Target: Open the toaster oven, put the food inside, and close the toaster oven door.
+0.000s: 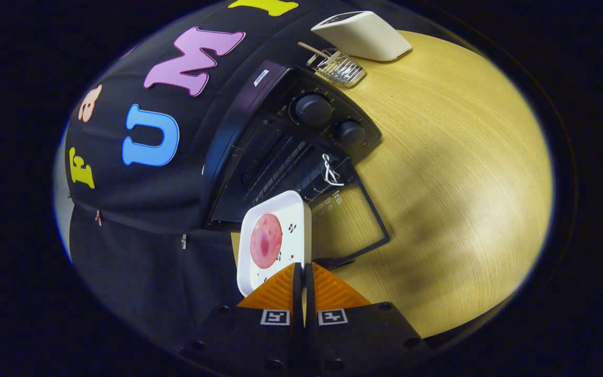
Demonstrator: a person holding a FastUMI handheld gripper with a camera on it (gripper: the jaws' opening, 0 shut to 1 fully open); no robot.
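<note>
The tongs [301,277] are pinched nearly closed on the rim of a white tray [296,209], so it's held edge-on just ahead of the tips. Looks light and stiff but probably slick; grabbing the rim seems right, though it could tip. On it sits a round pink slice of food [266,241], flat and floppy-looking. Just beyond, the toaster oven [280,136] has its door [354,220] dropped open.

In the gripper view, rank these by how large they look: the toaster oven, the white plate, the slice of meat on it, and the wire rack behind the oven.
1. Toaster oven, door open.
2. White plate, gripped at its rim by the tool; it is nearest the camera, so its look is inflated.
3. Wire rack and slice of meat look about alike; the rack sits far back, so no ranking.
</note>
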